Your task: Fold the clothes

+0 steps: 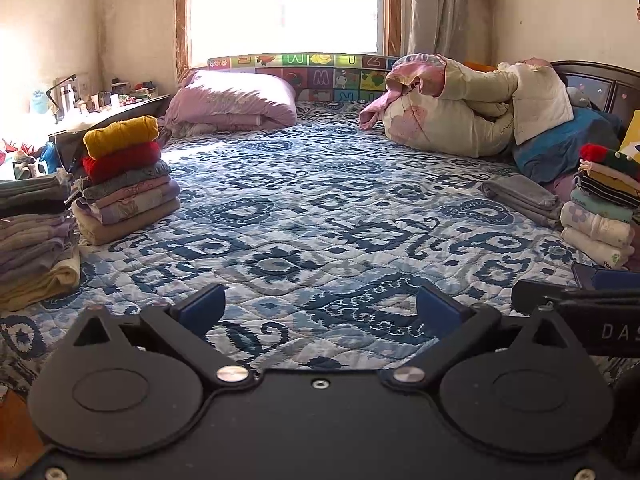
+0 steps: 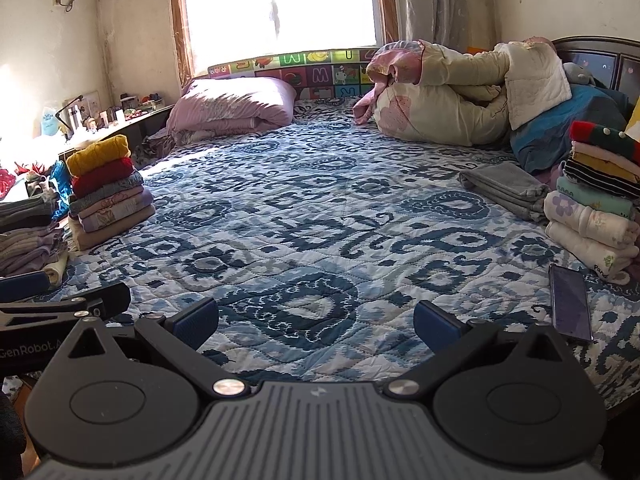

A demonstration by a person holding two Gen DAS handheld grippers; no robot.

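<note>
Both grippers hover side by side over the near edge of a bed with a blue-and-white patterned quilt [image 1: 320, 208]. My left gripper [image 1: 318, 312] is open and holds nothing. My right gripper [image 2: 316, 322] is open too, with only quilt between its blue pads. A stack of folded clothes topped by yellow and red knitwear [image 1: 124, 178] sits at the left. A second folded stack [image 1: 36, 240] lies nearer at the left edge. Another stack with a red-and-green top [image 2: 600, 196] stands at the right, with a folded grey garment [image 2: 504, 190] beside it.
A dark phone [image 2: 570, 304] lies on the quilt at the near right. A folded pink duvet [image 1: 232, 104] and a bundled cream duvet [image 1: 460, 112] sit at the far end under the window. A cluttered desk [image 1: 92, 108] stands left of the bed.
</note>
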